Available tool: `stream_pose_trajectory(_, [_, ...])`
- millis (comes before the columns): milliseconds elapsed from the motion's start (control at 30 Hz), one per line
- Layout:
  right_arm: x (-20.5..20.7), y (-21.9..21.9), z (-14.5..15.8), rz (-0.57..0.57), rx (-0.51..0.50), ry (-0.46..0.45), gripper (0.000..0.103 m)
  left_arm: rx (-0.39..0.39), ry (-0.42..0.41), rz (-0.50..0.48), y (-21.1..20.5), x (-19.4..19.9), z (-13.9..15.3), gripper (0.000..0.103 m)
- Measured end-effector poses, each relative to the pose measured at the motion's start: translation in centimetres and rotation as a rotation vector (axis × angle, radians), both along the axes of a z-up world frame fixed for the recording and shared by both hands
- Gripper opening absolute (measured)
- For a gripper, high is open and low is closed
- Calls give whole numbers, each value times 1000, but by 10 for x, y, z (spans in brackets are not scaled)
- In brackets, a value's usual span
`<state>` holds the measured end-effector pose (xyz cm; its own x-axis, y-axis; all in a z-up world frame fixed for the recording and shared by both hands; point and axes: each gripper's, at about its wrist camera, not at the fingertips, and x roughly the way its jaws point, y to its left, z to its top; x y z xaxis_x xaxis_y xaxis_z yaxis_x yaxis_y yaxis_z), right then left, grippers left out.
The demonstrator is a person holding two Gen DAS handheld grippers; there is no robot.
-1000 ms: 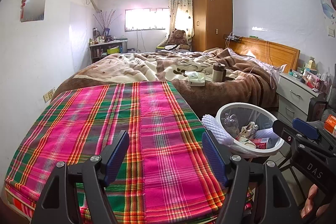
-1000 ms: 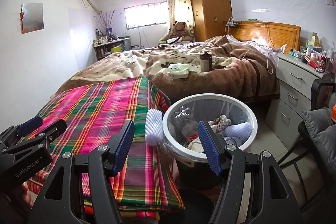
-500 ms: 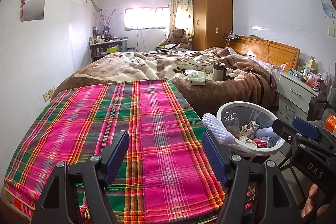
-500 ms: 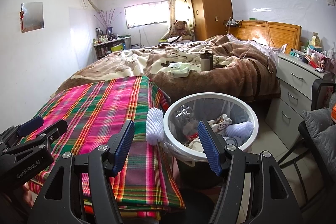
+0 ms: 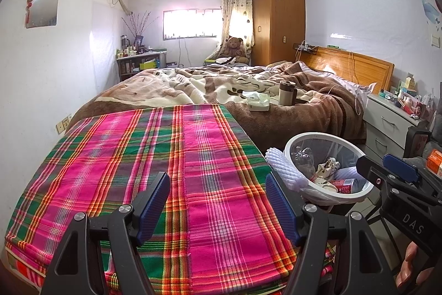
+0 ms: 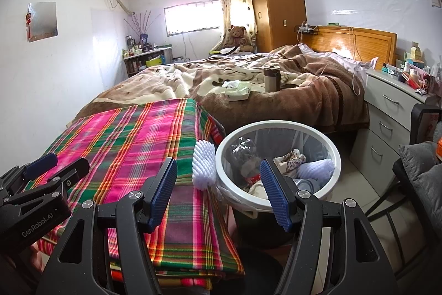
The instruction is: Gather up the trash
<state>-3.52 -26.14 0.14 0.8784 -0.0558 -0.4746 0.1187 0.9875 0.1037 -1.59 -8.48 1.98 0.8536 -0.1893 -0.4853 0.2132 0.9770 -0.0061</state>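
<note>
White foam net sleeve seen at frame centre, on plaid-covered desk edge, touching trash bin rim. Judged light, soft, squashable; best pinched mid-length. Left gripper and right gripper spread, nothing held.

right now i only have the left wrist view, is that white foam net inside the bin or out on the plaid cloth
Observer: Outside. The right wrist view shows the foam net lying on the plaid cloth at its edge, beside the rim of the bin.
Operator: right tool got anything in it
Observer: No, the right tool is open with nothing between its pads.
Operator: any more foam in there
Observer: Yes, a second foam net lies inside, towards the right wall.
</note>
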Motion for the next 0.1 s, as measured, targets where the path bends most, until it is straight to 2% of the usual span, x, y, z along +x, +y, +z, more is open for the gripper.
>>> stream_pose_trajectory(100, [0,0,0,-3,-1,2,64,1,1,3,0,0,0,71])
